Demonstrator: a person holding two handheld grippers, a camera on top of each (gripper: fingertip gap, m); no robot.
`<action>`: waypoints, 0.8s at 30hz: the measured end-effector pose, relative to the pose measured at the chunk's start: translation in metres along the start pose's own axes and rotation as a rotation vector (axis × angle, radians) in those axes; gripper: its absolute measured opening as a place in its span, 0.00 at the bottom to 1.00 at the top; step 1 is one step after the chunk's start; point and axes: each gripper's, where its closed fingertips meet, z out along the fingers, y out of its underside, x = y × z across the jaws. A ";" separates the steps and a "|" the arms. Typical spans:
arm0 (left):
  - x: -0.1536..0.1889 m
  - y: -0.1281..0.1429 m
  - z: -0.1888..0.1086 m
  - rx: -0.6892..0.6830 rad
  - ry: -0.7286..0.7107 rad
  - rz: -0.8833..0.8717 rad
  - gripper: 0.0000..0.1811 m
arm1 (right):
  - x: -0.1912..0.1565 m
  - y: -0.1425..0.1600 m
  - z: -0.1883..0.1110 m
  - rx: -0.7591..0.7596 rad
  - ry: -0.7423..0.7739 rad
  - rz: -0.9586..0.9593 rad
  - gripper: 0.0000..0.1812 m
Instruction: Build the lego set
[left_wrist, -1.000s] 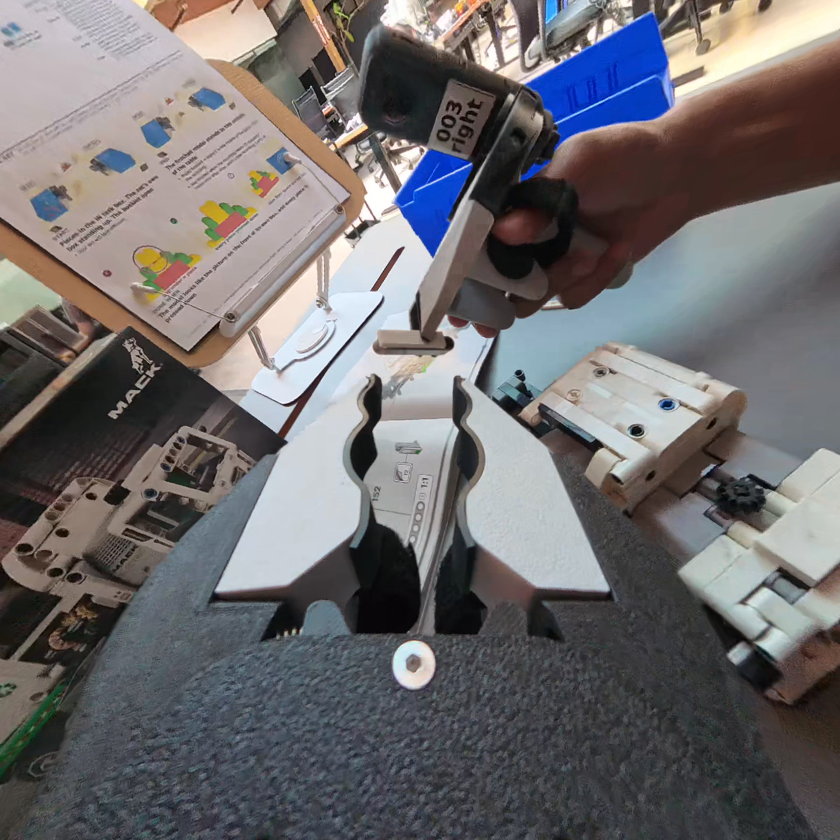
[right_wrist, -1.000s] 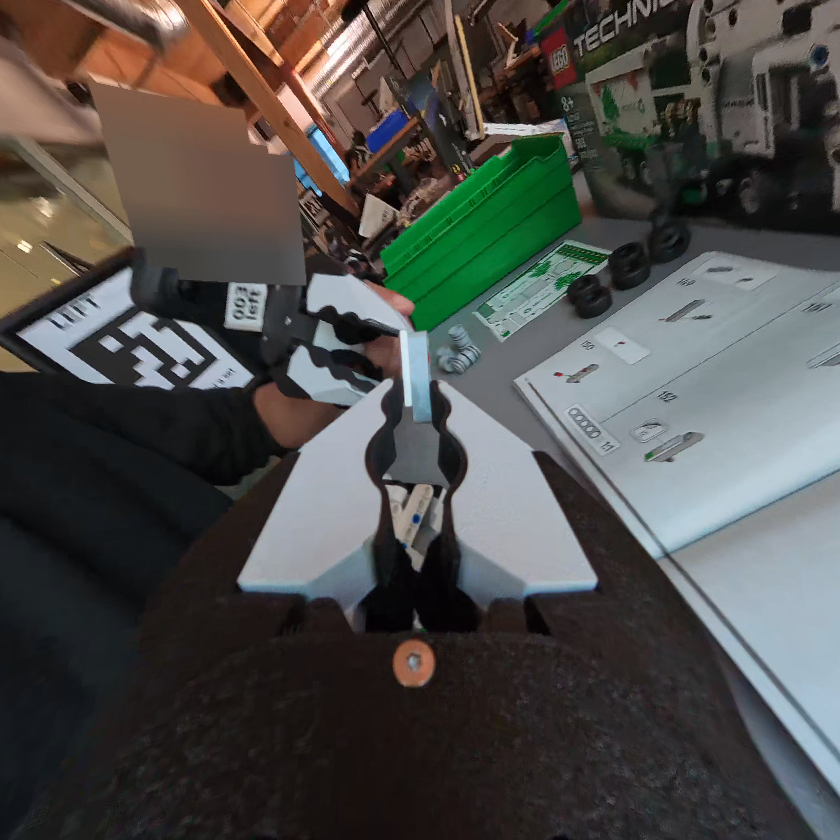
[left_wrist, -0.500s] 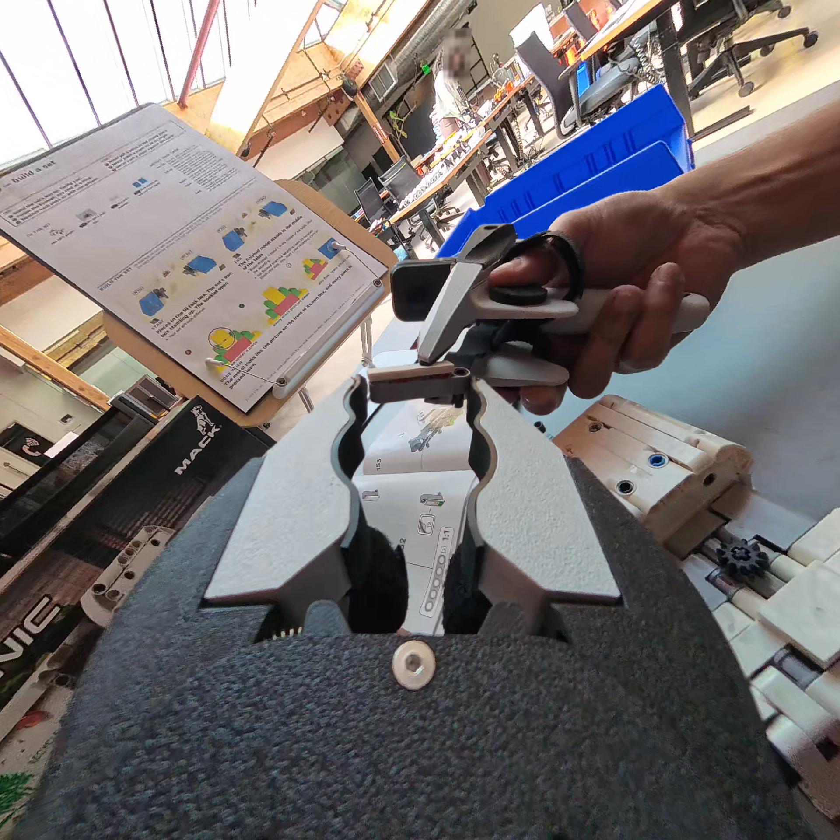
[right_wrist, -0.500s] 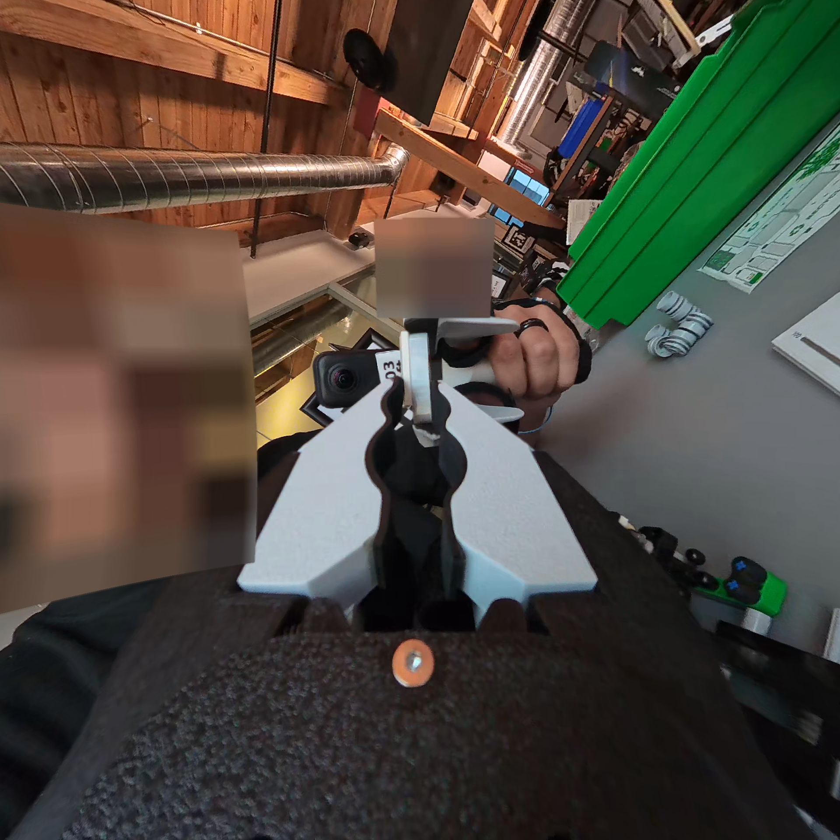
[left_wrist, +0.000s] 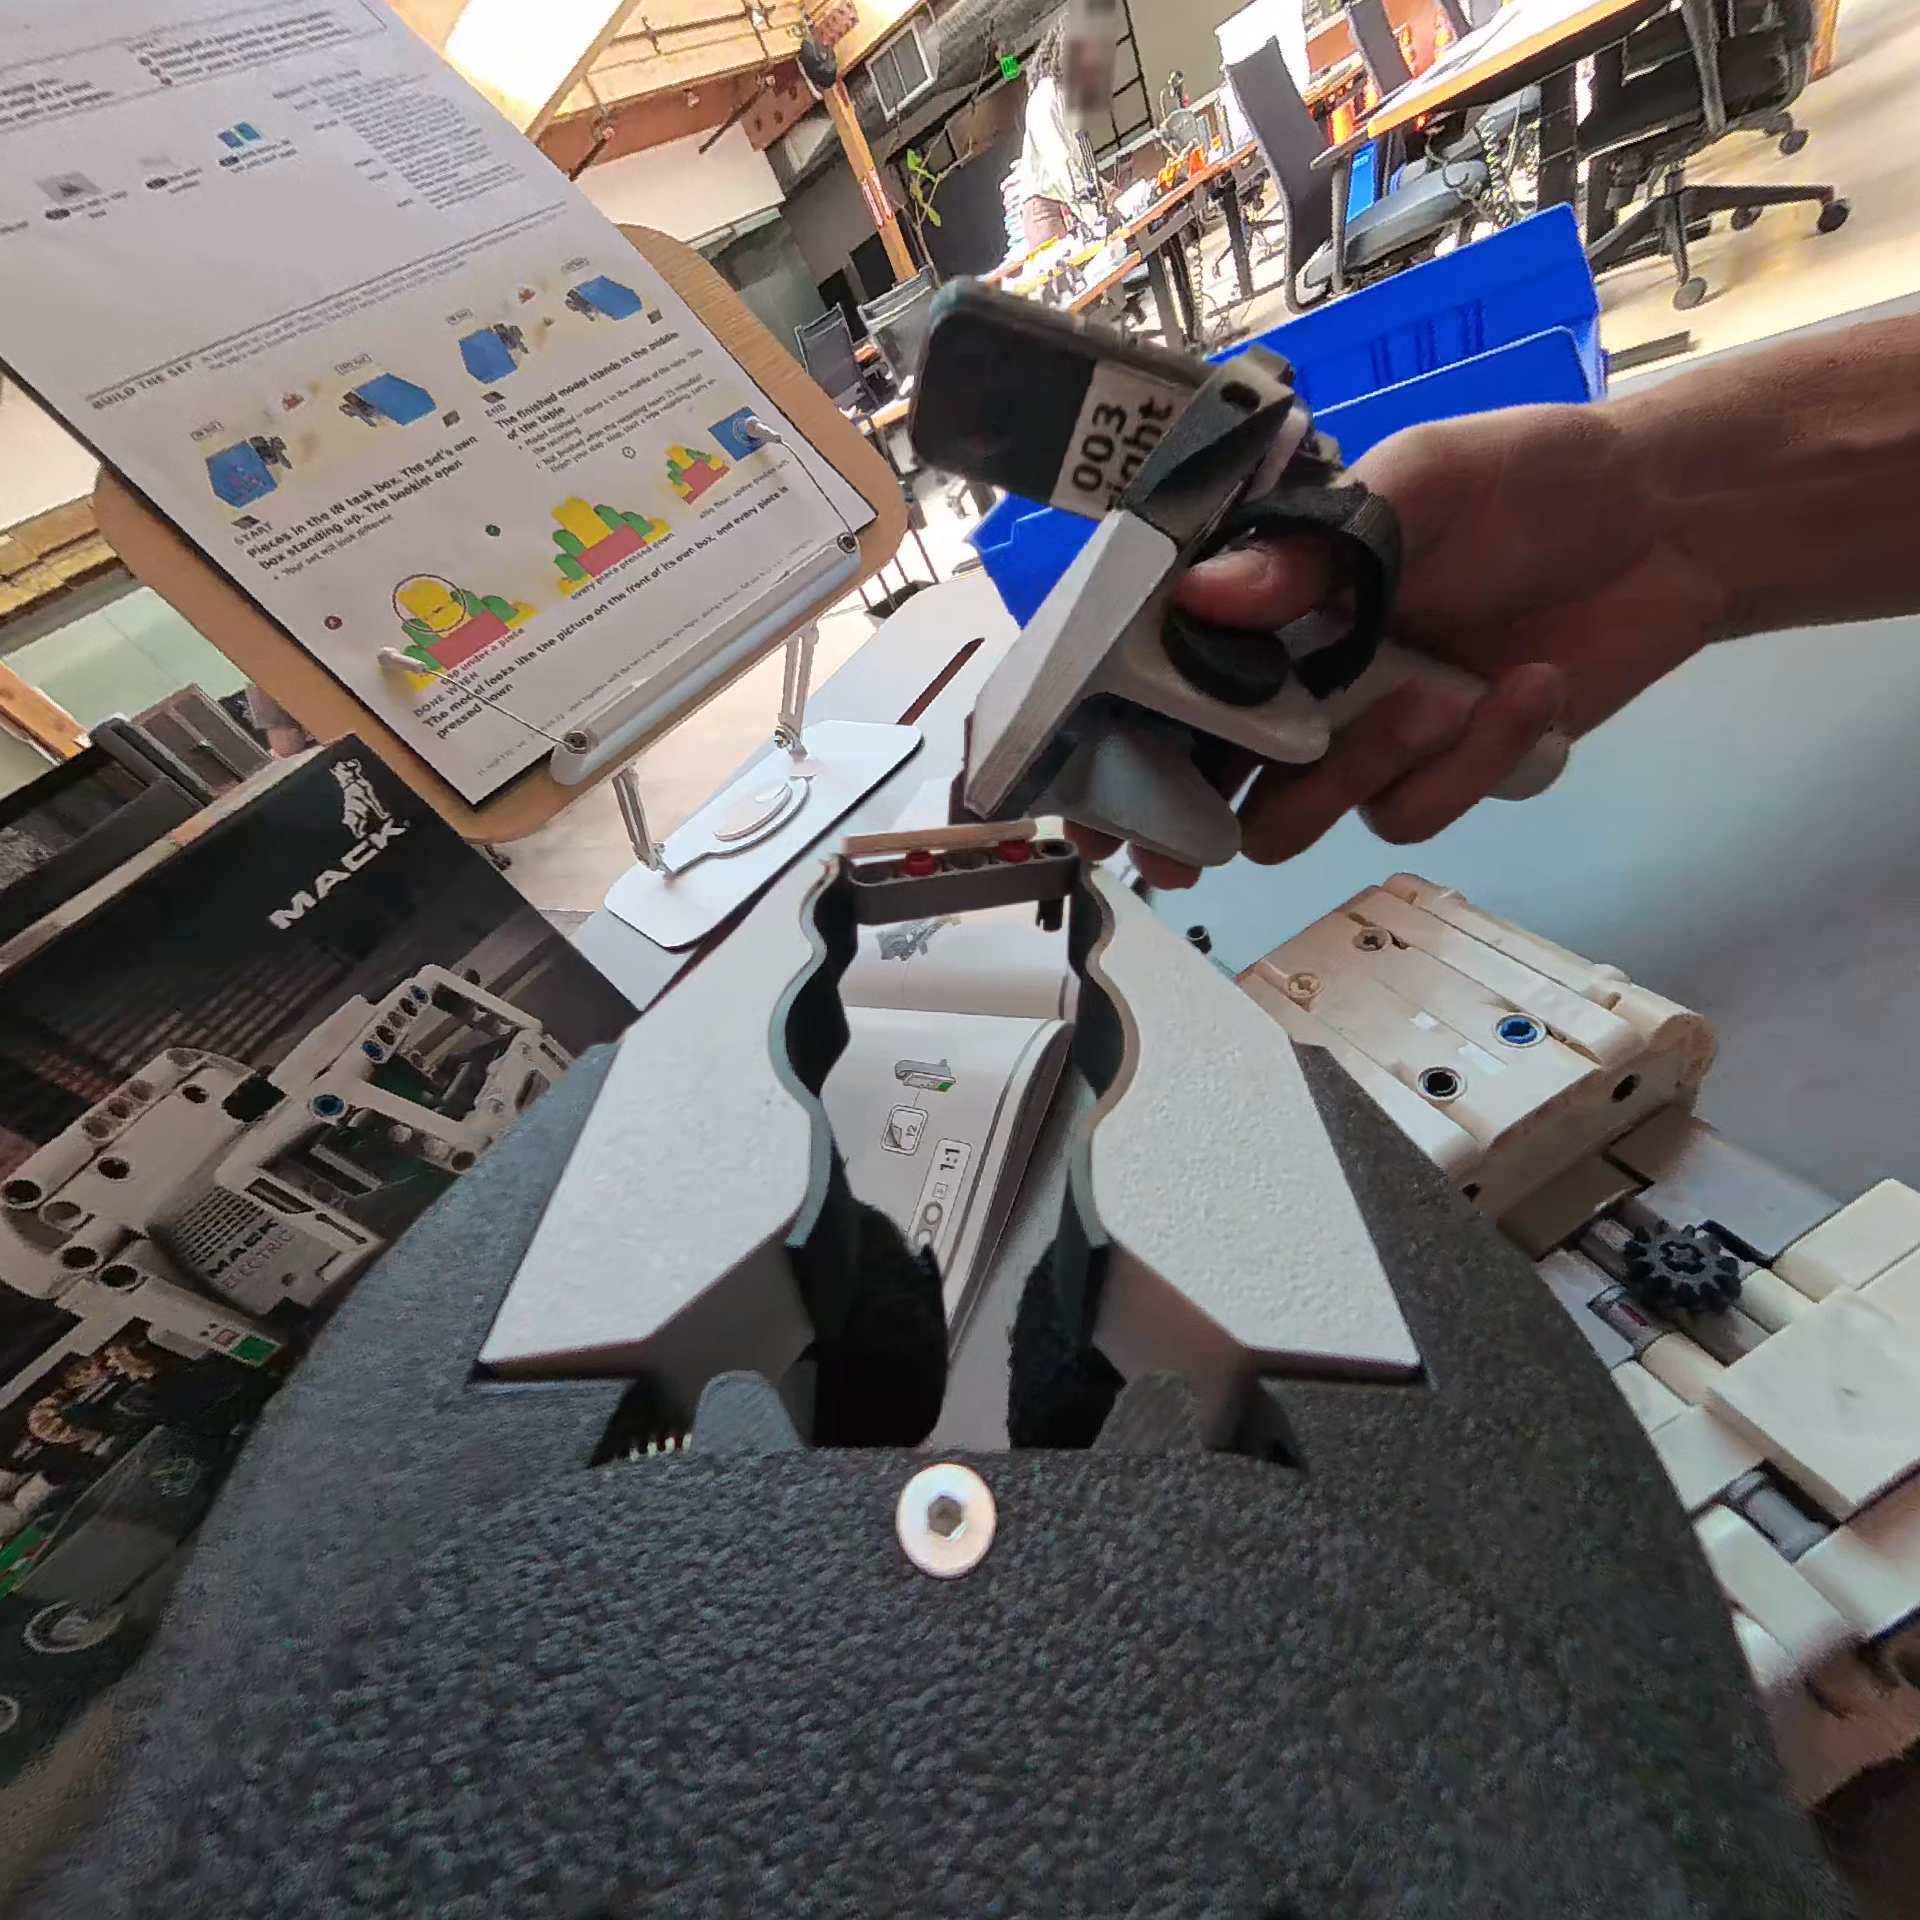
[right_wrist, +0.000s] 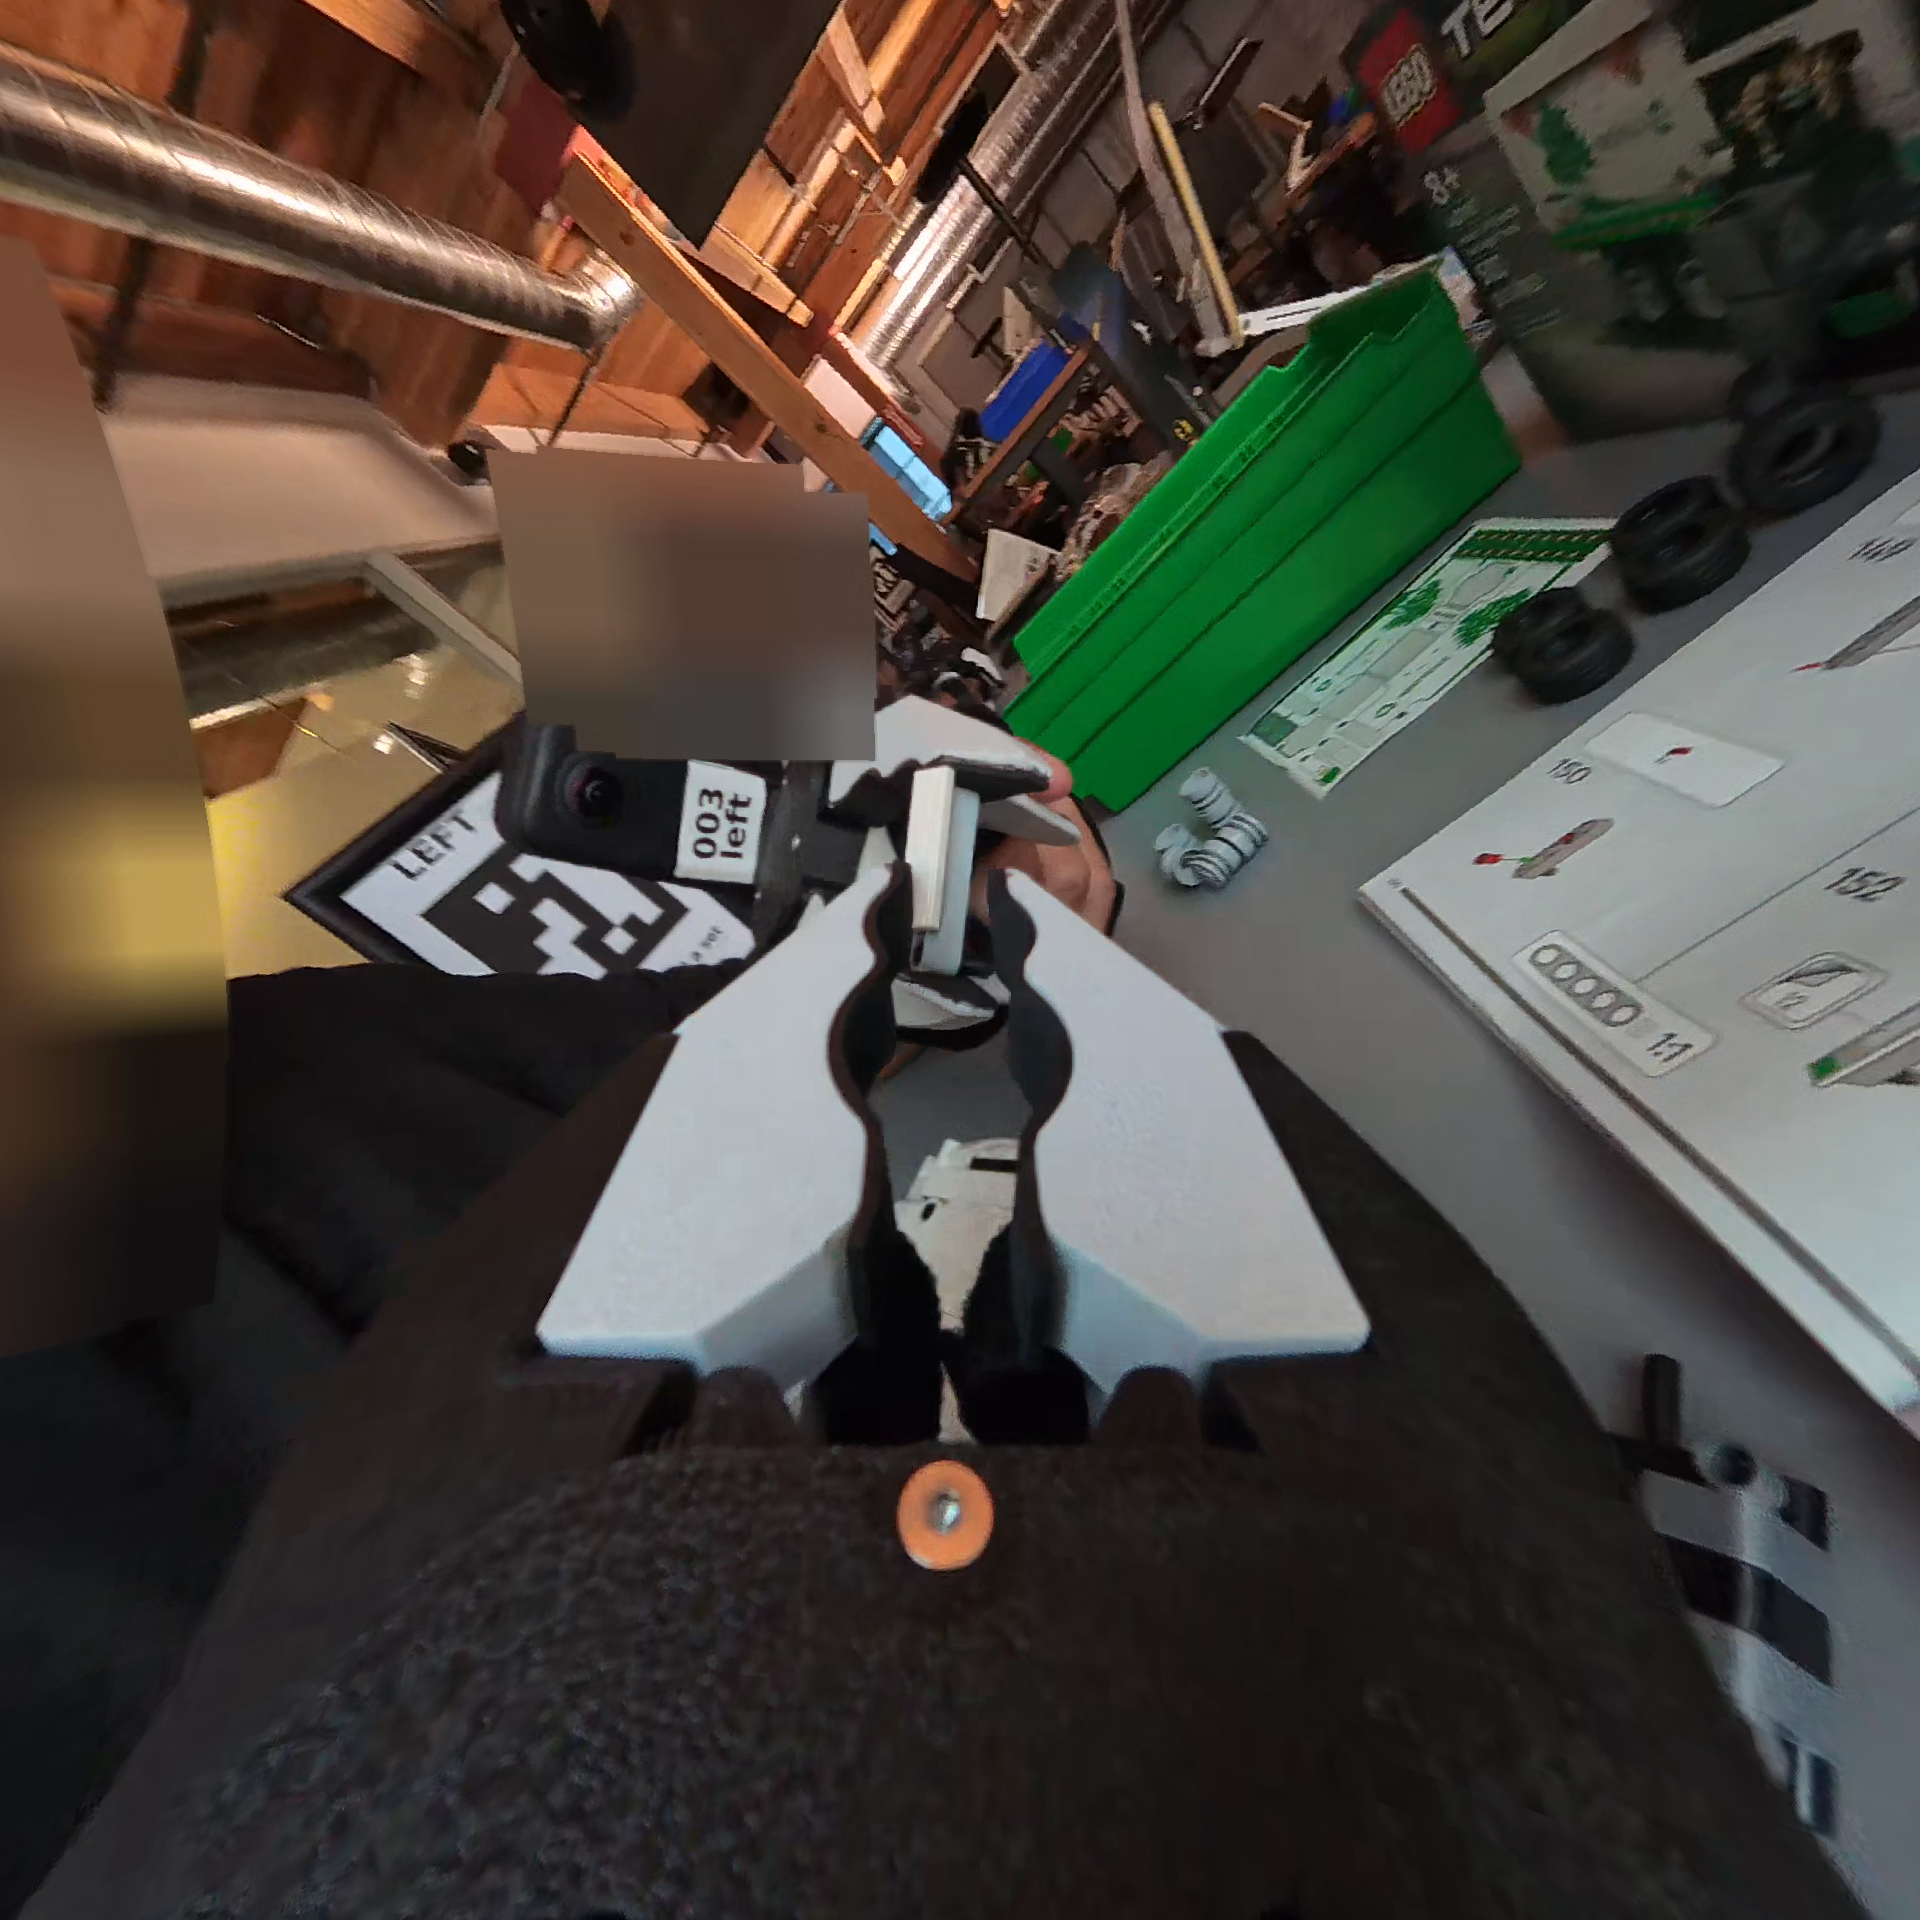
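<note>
The left gripper (left_wrist: 954, 894) holds a flat grey piece (left_wrist: 956, 876) crosswise between its fingertips, and the piece has red pins in its holes. Under the fingers lies the open booklet (left_wrist: 940, 1117) on the grey table (left_wrist: 1683, 790). Just past the piece hangs the right gripper (left_wrist: 1039, 800), held in a hand (left_wrist: 1507, 634); it points down at the piece, and its fingers stand a little apart with nothing squeezed between them. In the right wrist view the same piece (right_wrist: 940, 868) shows end-on, close by the right gripper's left fingertip but not pinched. To the right of the left gripper sits the white, half-built truck (left_wrist: 1455, 1049) (it has a small black gear on it). To the left stands the dark set box (left_wrist: 208, 1039). Farther back a sheet of pictures (left_wrist: 395, 416) leans on a stand, and blue bins (left_wrist: 1455, 332) sit beyond. In the right wrist view, black tires (right_wrist: 1673, 540) and a green bin (right_wrist: 1268, 571) lie far off.
</note>
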 end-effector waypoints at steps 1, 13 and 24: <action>0.000 0.001 0.000 -0.003 0.007 -0.014 0.22 | 0.002 0.000 -0.001 -0.014 0.036 -0.040 0.07; -0.013 0.026 -0.004 -0.061 -0.031 0.017 0.22 | 0.018 0.004 0.000 -0.066 0.172 -0.101 0.00; -0.068 0.094 -0.031 -0.190 -0.150 -0.213 0.22 | 0.090 0.052 -0.014 -0.845 0.349 -0.698 0.09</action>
